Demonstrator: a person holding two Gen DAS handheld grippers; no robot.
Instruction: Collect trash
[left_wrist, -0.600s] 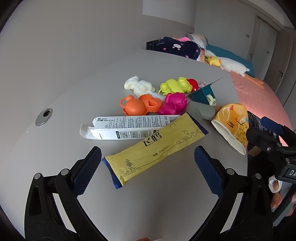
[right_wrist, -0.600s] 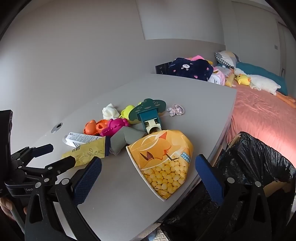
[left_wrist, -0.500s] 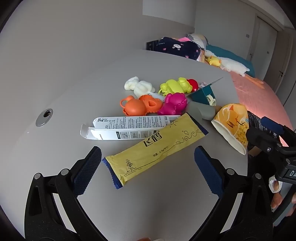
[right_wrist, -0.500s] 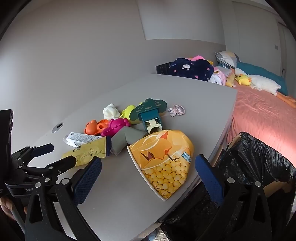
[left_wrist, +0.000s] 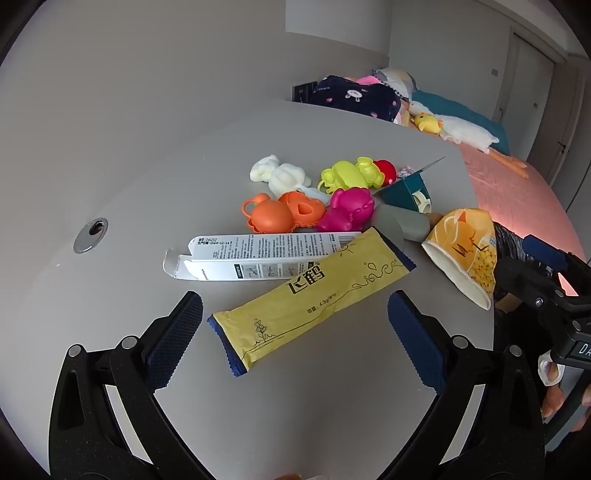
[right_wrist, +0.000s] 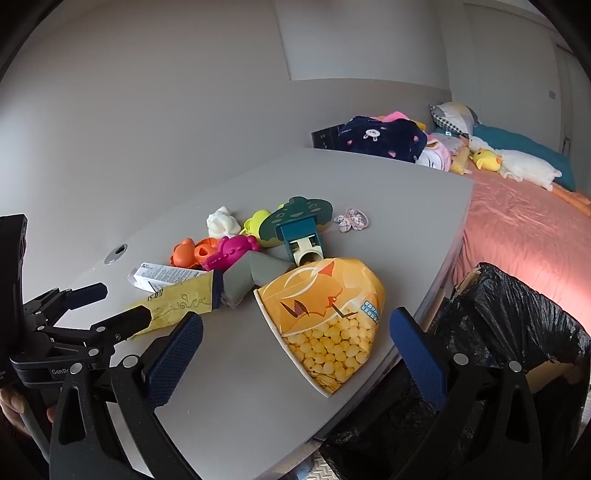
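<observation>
left wrist: left gripper (left_wrist: 295, 332) angled down, wide open over yellow wrapper (left_wrist: 310, 295).

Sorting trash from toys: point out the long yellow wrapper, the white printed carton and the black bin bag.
Long yellow wrapper (left_wrist: 312, 293), left wrist view, printed middle.
White printed carton (left_wrist: 258, 253), left wrist view, text panel.
Black bin bag (right_wrist: 517, 317), right wrist view, crinkled top.

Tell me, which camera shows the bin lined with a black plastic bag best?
The right wrist view: the black-bagged bin stands open beside the grey table's edge. The left wrist view shows almost none of it, hidden behind the yellow snack bag and the right gripper.
</observation>
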